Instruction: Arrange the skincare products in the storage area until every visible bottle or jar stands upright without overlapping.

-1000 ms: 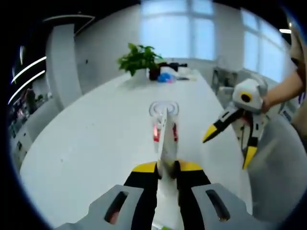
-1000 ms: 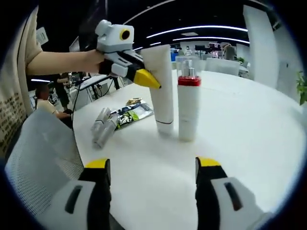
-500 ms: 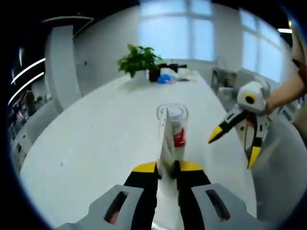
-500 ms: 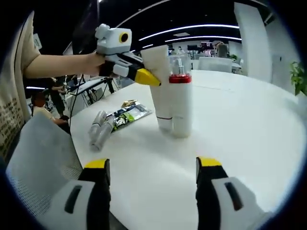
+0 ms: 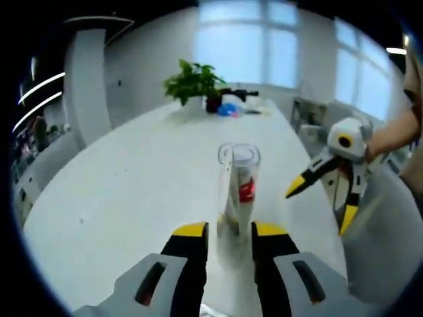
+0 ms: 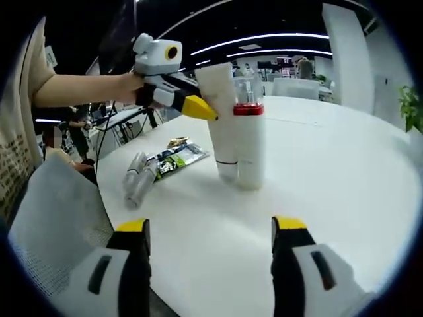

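Note:
A white tube (image 6: 221, 122) stands on its cap on the white table (image 6: 344, 172), touching a white bottle (image 6: 250, 142) with a red band and clear cap. In the left gripper view the tube (image 5: 227, 191) is edge-on, with the bottle (image 5: 245, 181) just behind it. My left gripper (image 5: 229, 230) is open, its jaws either side of the tube's upper part without pinching it; it also reaches in from the left (image 6: 198, 105). My right gripper (image 6: 211, 231) is open and empty, held back from both products, and it hangs at the right (image 5: 317, 211).
Two small silver tubes (image 6: 139, 177) lie flat on the table beside a green and black sachet (image 6: 177, 158). A mesh chair back (image 6: 39, 224) is at the near left. A potted plant (image 5: 195, 80) stands at the table's far end.
My left gripper's jaws have parted and let go of the white tube, which stays standing against the bottle. The right gripper has held still.

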Demonstrator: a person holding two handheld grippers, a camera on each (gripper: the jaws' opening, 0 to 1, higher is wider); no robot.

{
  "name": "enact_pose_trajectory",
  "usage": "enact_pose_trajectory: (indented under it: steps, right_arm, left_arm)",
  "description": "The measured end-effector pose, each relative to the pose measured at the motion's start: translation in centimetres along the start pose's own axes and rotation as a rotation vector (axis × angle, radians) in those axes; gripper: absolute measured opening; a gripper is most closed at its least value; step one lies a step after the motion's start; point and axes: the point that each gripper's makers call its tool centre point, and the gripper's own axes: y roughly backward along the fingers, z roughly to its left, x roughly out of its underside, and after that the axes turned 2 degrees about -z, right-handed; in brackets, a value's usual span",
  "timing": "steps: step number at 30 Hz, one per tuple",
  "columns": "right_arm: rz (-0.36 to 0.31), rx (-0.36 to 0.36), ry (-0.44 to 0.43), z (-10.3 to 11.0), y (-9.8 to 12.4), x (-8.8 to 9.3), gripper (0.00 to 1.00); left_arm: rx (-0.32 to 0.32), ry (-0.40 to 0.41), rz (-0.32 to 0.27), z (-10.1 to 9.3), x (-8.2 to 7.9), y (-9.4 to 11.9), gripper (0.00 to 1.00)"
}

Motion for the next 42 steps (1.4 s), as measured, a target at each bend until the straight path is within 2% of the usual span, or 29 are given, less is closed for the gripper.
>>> enact_pose_trajectory:
  steps: [3, 9, 15, 18, 23, 27, 35, 38, 42]
  right_arm:
    - [-0.003, 0.001, 0.008, 0.1, 0.0, -0.4, 0.76]
    - [-0.011, 0.002, 0.020, 0.2, 0.1, -0.9, 0.77]
    - [-0.056, 0.008, 0.004, 0.8, 0.5, -2.6, 0.80]
    - [-0.057, 0.008, 0.002, 0.9, 0.3, -2.6, 0.82]
    - [-0.052, -0.003, 0.018, 1.8, 0.5, -3.1, 0.84]
    - [-0.064, -0.008, 0.026, 2.5, 0.9, -3.8, 0.86]
    - [-0.111, -0.015, -0.016, 3.8, 1.8, -5.1, 0.90]
    - [-0.142, -0.017, -0.037, 4.2, 2.3, -5.7, 0.91]
    - [-0.144, -0.019, -0.038, 4.9, 2.7, -5.8, 0.92]
  left_arm:
    - [-0.011, 0.001, 0.007, 0.0, 0.1, 0.4, 0.25]
    - [-0.020, 0.017, 0.017, -0.6, 0.3, 1.3, 0.35]
    - [-0.052, 0.050, 0.041, -1.4, 1.3, 2.6, 0.48]
    - [-0.082, 0.070, 0.056, -1.7, 2.0, 3.4, 0.55]
    - [-0.117, 0.121, 0.058, -2.3, 2.8, 5.1, 0.61]
    - [-0.155, 0.183, 0.037, -3.1, 3.4, 7.0, 0.64]
    - [-0.276, 0.313, -0.020, -4.3, 5.6, 11.1, 0.76]
    - [-0.307, 0.337, -0.029, -5.1, 6.4, 12.5, 0.78]
    - [-0.346, 0.373, -0.056, -6.9, 7.2, 14.7, 0.78]
